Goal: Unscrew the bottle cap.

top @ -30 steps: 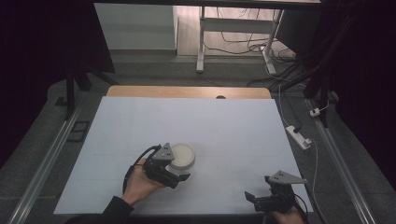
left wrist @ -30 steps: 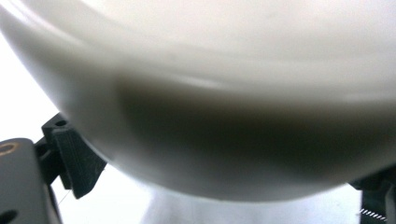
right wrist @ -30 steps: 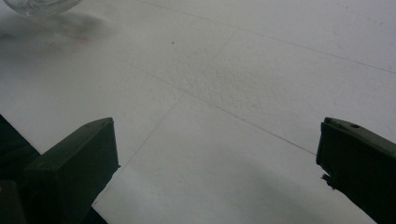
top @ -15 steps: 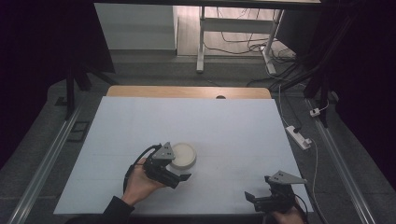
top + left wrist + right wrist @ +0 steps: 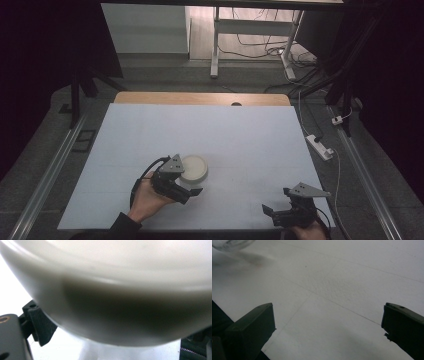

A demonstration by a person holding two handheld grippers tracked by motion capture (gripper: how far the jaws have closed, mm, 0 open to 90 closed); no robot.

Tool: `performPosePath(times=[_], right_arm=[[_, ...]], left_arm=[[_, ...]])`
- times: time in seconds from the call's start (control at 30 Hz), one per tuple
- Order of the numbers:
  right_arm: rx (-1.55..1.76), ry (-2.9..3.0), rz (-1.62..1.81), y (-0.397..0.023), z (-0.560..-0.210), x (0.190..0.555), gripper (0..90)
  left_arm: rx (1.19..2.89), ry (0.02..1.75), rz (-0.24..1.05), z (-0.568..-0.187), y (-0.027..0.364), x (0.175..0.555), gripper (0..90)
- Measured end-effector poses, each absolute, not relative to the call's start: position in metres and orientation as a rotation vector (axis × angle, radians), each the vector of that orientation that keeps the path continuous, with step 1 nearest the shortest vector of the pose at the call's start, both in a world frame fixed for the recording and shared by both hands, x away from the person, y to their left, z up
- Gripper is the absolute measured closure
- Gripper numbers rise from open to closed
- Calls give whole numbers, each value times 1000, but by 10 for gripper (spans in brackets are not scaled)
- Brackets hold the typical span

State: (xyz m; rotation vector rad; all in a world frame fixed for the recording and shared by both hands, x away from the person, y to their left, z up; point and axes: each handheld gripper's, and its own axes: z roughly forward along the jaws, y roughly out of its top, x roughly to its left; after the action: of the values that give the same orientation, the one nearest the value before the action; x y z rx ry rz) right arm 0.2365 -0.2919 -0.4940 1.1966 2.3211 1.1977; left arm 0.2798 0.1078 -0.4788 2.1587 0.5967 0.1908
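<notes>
- The white bowl (image 5: 193,168) is straddled by the left gripper (image 5: 186,186), jaws spread wide; they should be closed squarely on the rim.
- The right gripper (image 5: 280,212) is held wide open and empty, well apart.

No readable txt, labels, nos. or signs anywhere — not on the table, not on the gear.

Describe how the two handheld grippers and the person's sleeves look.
Both the left gripper and right gripper are black, each topped by a grey three-cornered plate. A black cable loops from the left one. A dark sleeve covers the left forearm.
</notes>
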Motion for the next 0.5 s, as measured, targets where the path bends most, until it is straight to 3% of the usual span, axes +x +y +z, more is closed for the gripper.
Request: performPosePath(times=[0.5], right_arm=[[1006,2373,1311,-260,-475,234,0]], left_arm=[[2136,595,184,-478,111,278,78]])
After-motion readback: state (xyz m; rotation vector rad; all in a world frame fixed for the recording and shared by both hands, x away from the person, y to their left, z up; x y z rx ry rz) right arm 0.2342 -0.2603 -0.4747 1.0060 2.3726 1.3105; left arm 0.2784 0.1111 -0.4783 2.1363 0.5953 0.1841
